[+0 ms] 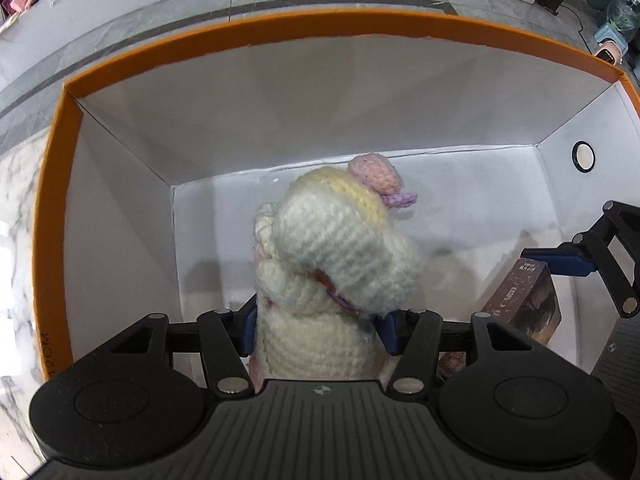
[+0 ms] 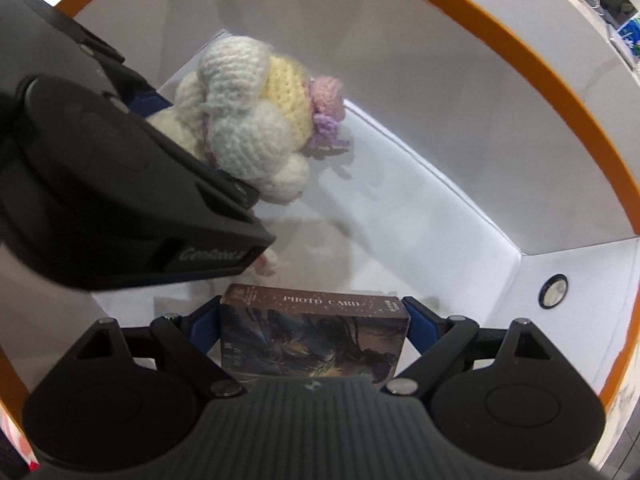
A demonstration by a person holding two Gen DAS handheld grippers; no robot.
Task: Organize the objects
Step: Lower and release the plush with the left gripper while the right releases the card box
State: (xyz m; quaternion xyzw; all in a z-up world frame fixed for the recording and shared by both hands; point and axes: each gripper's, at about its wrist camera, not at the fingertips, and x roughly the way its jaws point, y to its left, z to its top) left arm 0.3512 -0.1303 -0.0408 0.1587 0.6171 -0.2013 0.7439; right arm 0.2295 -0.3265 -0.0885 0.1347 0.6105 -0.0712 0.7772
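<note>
My left tongs (image 1: 320, 330) clamp the crochet doll (image 1: 332, 256), my right tongs (image 2: 314, 320) the photo card box (image 2: 316, 340); lowering both into the orange box (image 1: 280, 28), they may collide.

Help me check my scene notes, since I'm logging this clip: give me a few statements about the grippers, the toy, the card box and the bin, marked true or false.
1. The left gripper holds the crocheted toy. True.
2. The right gripper is open with nothing in it. False: it is shut on the photo card box.
3. Both grippers are over the orange-rimmed box. True.
4. The toy is solid blue. False: it is cream, yellow and pink.
</note>
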